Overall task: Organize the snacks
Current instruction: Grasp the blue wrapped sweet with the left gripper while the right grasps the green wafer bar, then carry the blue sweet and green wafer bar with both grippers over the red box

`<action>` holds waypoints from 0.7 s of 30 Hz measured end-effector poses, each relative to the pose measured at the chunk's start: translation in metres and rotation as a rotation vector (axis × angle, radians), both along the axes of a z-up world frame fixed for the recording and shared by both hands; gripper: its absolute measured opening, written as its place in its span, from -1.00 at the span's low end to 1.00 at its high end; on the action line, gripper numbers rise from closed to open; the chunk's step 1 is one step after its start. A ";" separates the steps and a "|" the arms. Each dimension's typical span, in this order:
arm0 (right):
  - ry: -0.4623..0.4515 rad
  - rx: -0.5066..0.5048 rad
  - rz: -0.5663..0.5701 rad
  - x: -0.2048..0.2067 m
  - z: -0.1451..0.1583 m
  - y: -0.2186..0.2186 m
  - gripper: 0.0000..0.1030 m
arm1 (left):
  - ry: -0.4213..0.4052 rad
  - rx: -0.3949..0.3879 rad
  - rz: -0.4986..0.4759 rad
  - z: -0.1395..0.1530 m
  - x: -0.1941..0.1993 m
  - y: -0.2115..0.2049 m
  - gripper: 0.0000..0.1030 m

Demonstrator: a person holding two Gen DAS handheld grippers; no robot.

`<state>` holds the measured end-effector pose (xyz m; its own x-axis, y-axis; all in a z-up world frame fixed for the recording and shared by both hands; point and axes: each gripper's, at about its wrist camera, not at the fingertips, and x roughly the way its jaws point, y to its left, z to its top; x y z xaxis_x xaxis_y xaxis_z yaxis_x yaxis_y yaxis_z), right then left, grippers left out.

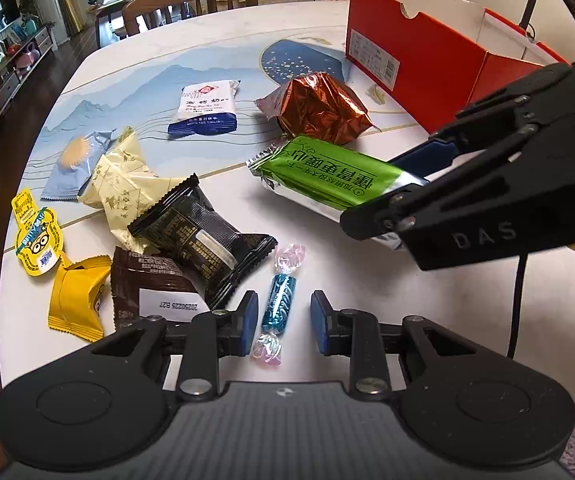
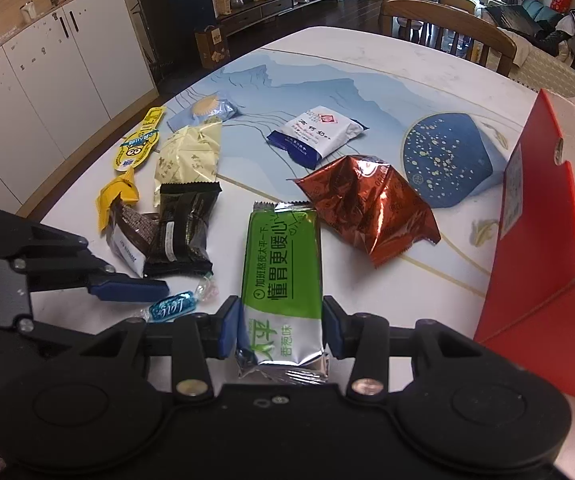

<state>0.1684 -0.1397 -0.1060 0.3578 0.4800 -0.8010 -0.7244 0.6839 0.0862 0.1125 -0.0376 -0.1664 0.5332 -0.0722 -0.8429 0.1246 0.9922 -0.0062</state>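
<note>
Green snack bar (image 2: 283, 276) lies between right tongs (image 2: 283, 330), both pads touching.

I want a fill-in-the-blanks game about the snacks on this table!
1. The right gripper has its fingers on either side of the ____ snack bar.
2. The left gripper is around a small twisted ____ candy.
3. The open box is colored ____.
4. The crinkly foil packet beside the bar is ____.

Missing words: green; blue; red; copper-brown
</note>
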 end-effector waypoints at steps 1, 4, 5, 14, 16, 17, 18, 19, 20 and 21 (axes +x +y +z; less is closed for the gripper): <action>-0.003 0.002 0.001 -0.002 0.000 -0.001 -0.17 | 0.000 -0.002 0.001 0.000 0.000 -0.001 -0.60; -0.009 0.010 0.004 -0.007 0.003 -0.003 -0.17 | 0.001 -0.004 0.010 0.000 0.000 -0.004 -0.76; -0.009 0.014 0.003 -0.009 0.004 -0.004 -0.17 | 0.003 -0.007 0.018 0.000 0.001 -0.004 -0.76; -0.015 0.065 -0.025 -0.019 0.030 -0.019 -0.18 | 0.013 -0.095 0.122 0.018 0.002 0.004 -0.76; -0.026 0.081 -0.034 -0.021 0.039 -0.025 -0.18 | 0.008 -0.102 0.136 0.025 0.002 0.003 -0.76; -0.035 0.090 -0.040 -0.021 0.045 -0.029 -0.18 | 0.002 -0.104 0.138 0.030 0.002 0.003 -0.76; -0.044 0.096 -0.047 -0.021 0.049 -0.032 -0.18 | -0.007 -0.106 0.140 0.035 0.002 0.002 -0.76; -0.052 0.103 -0.056 -0.020 0.054 -0.035 -0.18 | -0.016 -0.106 0.142 0.040 0.004 0.001 -0.76; -0.060 0.114 -0.066 -0.019 0.060 -0.040 -0.18 | -0.024 -0.105 0.143 0.045 0.005 0.000 -0.76; -0.067 0.124 -0.076 -0.018 0.065 -0.045 -0.18 | -0.034 -0.104 0.145 0.051 0.007 -0.001 -0.76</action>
